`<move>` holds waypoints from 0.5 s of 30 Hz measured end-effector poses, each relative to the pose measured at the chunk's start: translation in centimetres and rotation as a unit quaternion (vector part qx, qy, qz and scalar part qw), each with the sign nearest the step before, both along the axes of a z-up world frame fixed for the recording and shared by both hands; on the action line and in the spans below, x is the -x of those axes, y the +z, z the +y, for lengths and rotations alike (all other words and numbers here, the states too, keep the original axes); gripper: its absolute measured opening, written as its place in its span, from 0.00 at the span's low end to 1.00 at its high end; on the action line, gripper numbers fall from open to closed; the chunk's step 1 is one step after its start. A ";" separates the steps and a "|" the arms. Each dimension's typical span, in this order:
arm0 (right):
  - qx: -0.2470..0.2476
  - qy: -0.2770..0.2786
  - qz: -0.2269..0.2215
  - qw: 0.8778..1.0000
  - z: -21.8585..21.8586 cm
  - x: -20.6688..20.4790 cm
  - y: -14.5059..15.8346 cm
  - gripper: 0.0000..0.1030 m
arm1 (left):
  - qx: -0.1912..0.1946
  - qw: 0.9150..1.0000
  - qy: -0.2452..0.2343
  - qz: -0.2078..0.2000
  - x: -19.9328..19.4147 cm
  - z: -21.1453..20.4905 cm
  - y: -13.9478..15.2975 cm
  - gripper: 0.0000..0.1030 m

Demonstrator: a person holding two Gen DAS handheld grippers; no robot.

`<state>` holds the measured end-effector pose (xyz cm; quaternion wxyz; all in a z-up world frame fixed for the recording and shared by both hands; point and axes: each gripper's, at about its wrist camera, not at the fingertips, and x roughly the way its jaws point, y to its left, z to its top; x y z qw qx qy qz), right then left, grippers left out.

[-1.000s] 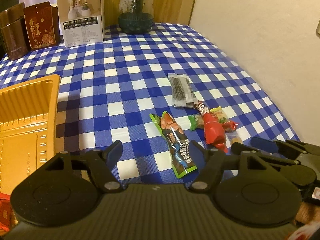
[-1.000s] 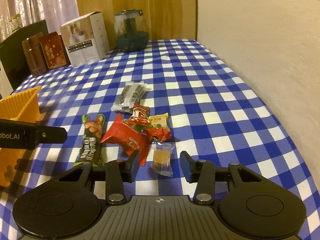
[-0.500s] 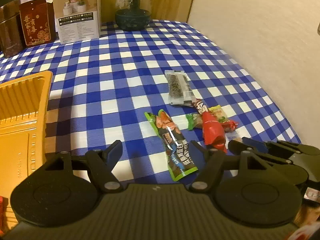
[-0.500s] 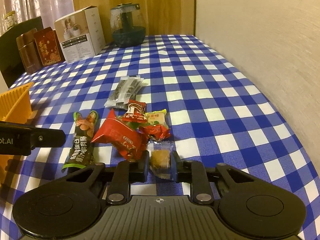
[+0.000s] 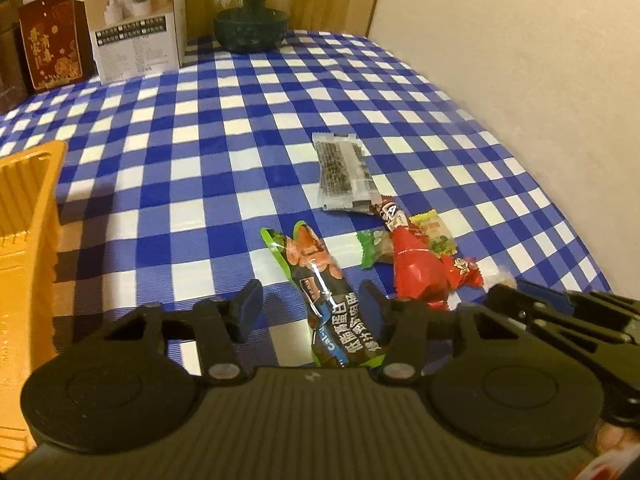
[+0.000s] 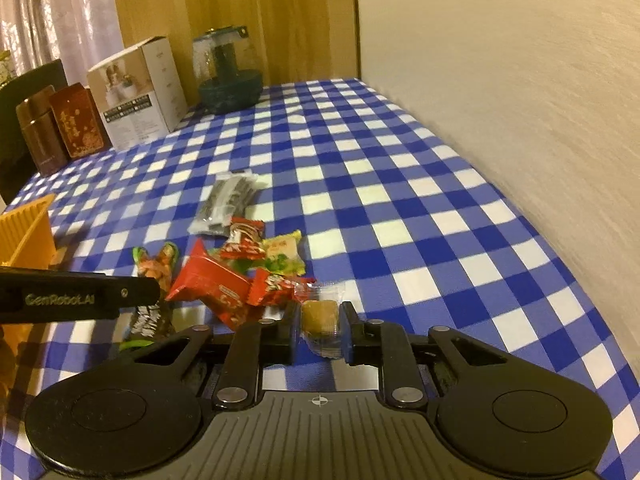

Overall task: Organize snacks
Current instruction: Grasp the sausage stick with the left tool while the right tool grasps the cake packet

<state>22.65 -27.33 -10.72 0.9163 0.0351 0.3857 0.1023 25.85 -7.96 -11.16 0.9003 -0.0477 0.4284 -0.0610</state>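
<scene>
My right gripper [image 6: 320, 320] is shut on a small clear-wrapped brown cake [image 6: 322, 318] and holds it just above the checked cloth. Beside it lie a red packet [image 6: 218, 288], small red candies [image 6: 272, 286], a yellow-green packet [image 6: 282, 254], a dark seaweed packet [image 6: 226, 204] and a long green-and-black snack bag [image 6: 154, 292]. My left gripper [image 5: 310, 304] is open, with the green-and-black bag [image 5: 328, 300] lying between its fingers on the cloth. The red packet [image 5: 416, 270] and seaweed packet [image 5: 342, 176] lie beyond. The orange tray [image 5: 28, 216] is at the left.
At the table's far end stand a white box [image 5: 136, 26], a red tin [image 5: 50, 40] and a green-based glass jar [image 5: 250, 8]. A wall [image 6: 520, 80] runs along the table's right edge. The right gripper shows at the lower right of the left wrist view [image 5: 560, 312].
My right gripper has shut on the wrapped cake and lifted it slightly. My left gripper has moved forward and right, so the green-and-black bag now lies between its open fingers.
</scene>
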 end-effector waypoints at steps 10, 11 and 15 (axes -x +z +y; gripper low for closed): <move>0.013 0.006 0.003 1.000 -0.3 0.5 -0.8 0.20 | -0.002 1.000 -0.010 -0.004 -1.3 -0.7 -0.9 0.36; 0.016 0.009 0.003 1.000 -0.2 0.5 -0.8 0.20 | -0.009 1.000 -0.015 -0.006 -1.2 -0.8 -0.9 0.34; 0.023 0.017 0.001 1.000 -0.1 0.5 -0.9 0.20 | -0.039 0.998 -0.038 -0.009 -0.3 -0.9 -0.6 0.29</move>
